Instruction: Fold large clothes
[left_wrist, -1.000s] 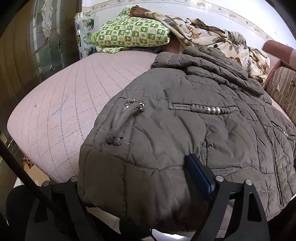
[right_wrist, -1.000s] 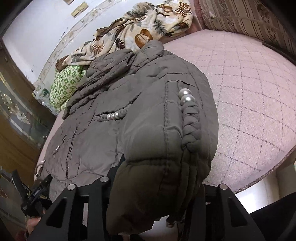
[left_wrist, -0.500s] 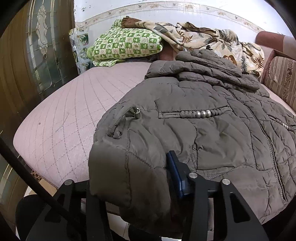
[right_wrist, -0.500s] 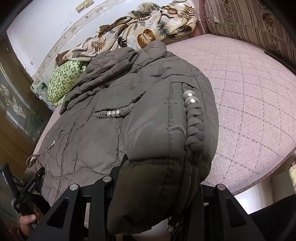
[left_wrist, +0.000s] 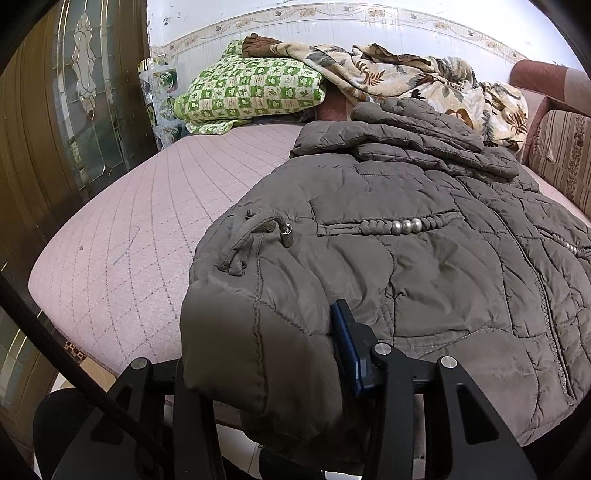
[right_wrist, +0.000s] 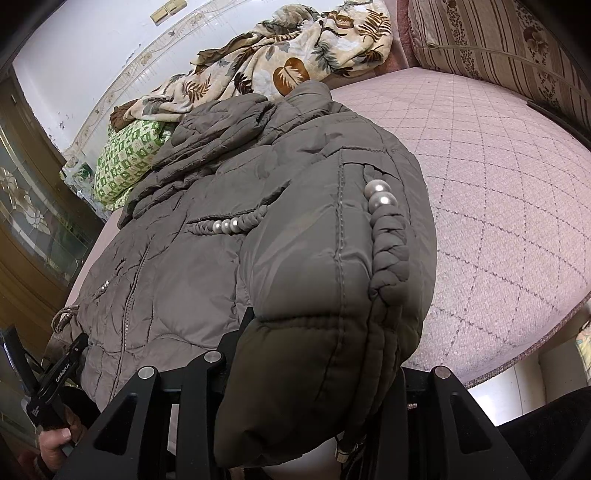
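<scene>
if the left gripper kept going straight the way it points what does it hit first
Likely the padded jacket itself: the left gripper is already clamped on its hem, and the jacket's body lies directly ahead on the bed.

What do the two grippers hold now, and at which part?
Both hold the grey padded jacket at its near bottom hem: the left gripper on one corner, the right gripper on the other, beside the braided pocket trim.

Grey-brown quilted jacket (left_wrist: 424, 266) (pearly beads on its trim), pink diamond-stitched bed (left_wrist: 140, 236), green-checked pillow (left_wrist: 251, 92), cream leaf-print blanket (left_wrist: 406, 77).
</scene>
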